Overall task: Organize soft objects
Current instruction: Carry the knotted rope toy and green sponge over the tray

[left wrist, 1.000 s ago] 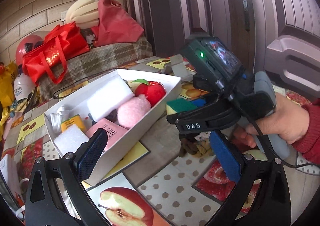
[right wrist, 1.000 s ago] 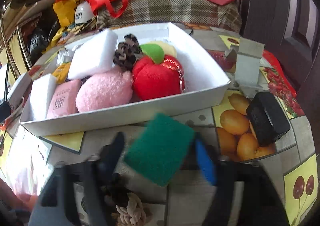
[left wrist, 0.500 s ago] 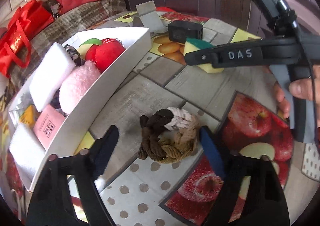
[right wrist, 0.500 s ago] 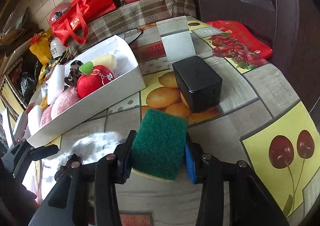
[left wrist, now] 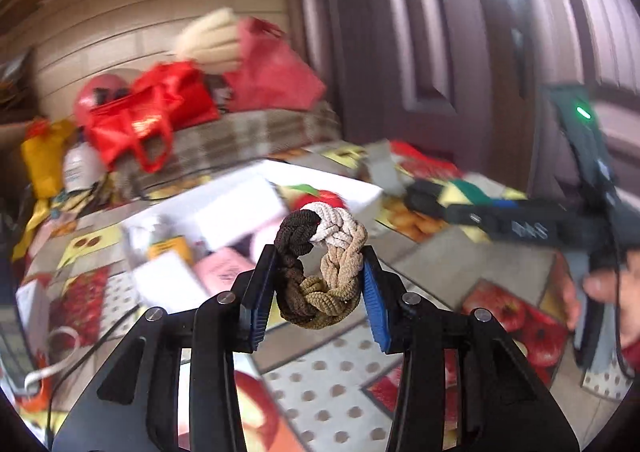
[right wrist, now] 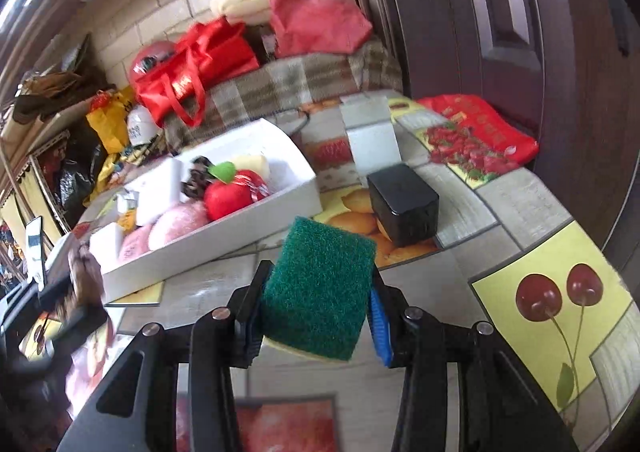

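Note:
My left gripper (left wrist: 320,284) is shut on a braided brown, tan and white fabric ring (left wrist: 320,272) and holds it above the table. My right gripper (right wrist: 318,296) is shut on a green and yellow scouring sponge (right wrist: 320,292), also lifted off the table. The white box (right wrist: 248,228) lies to the left, holding a red plush apple (right wrist: 234,195), a pink fluffy ball (right wrist: 182,226), white foam blocks (right wrist: 156,191) and a pink packet. In the left wrist view the box (left wrist: 360,191) sits behind the ring, blurred.
A black box (right wrist: 402,203) and a white folded card (right wrist: 372,135) stand right of the white box. Red bags (right wrist: 200,63) lie on a plaid-covered bench behind. A dark door (right wrist: 520,31) is on the right. The table has a fruit-print cloth (right wrist: 560,300).
My left gripper closed on the braided ring, which lay on the table, and lifted it. My right gripper stayed shut on the sponge and rose slightly.

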`<state>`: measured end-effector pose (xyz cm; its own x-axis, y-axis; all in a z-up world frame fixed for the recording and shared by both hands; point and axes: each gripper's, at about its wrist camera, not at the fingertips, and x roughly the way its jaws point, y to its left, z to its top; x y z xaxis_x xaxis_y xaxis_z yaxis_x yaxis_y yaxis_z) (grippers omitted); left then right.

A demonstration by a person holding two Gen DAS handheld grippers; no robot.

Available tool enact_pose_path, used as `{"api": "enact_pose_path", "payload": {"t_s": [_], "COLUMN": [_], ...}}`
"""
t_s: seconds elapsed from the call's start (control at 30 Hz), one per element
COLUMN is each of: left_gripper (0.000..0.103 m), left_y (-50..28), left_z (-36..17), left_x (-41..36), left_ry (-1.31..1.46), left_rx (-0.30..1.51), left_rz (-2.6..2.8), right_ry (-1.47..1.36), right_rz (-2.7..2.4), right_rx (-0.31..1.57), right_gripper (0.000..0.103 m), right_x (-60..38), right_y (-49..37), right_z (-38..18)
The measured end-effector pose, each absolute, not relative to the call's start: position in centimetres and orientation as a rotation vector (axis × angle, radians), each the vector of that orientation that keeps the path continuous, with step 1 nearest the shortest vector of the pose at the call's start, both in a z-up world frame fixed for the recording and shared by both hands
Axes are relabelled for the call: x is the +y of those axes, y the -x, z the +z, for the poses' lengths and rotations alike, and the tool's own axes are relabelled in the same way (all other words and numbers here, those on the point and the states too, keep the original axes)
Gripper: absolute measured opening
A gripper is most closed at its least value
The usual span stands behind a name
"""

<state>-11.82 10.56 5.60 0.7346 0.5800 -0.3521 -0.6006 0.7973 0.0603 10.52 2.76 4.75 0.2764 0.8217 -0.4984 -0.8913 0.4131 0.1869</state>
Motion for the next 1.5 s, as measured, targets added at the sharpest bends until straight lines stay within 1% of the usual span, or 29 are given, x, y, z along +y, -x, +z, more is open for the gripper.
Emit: {"api": "enact_pose_path", "payload": {"t_s": [0.13, 0.23, 0.33, 0.7, 1.0, 1.33, 1.4, 1.5], "left_gripper": [0.04, 0.04, 0.04, 0.041, 0.041, 0.041, 0.041, 0.041], "left_y": [14.3, 15.4, 16.0, 15.2, 14.7, 13.0, 12.7, 12.0], "left_z": [5.9, 5.8, 5.5, 5.0, 4.9, 4.9, 4.9, 4.9], "left_x": [12.2, 14.2, 15.9, 18.6, 21.2, 24.8, 25.8, 27.0], "left_ry": [0.085, 0.119, 0.153, 0.154, 0.199, 0.194, 0.2, 0.195], "left_rx": [0.337, 0.343, 0.354, 0.383, 0.405, 0.417, 0.417, 0.423], "left_rz": [0.746, 0.802, 0.843, 0.923, 0.943, 0.983, 0.996, 1.005], "right_ry": [0.186, 0.271, 0.335, 0.327, 0.333, 0.466, 0.502, 0.525], "right_rz": [1.209, 1.227, 1.25, 1.274, 1.281, 1.363, 1.37, 1.353], "right_rx": [0.462, 0.326, 0.265, 0.288, 0.345, 0.401, 0.427, 0.412], "right_gripper": [0.045, 0.045, 0.045, 0.046, 0.046, 0.046, 0.044, 0.044], "right_x": [2.0, 2.1, 3.2, 8.1, 12.5, 17.8, 19.0, 20.4], "right_y": [-6.8, -4.0, -2.4, -1.8, -1.8, 0.0, 0.0, -0.1], "right_z": [5.5, 6.0, 6.0, 5.7, 5.4, 4.4, 4.1, 4.0]}}
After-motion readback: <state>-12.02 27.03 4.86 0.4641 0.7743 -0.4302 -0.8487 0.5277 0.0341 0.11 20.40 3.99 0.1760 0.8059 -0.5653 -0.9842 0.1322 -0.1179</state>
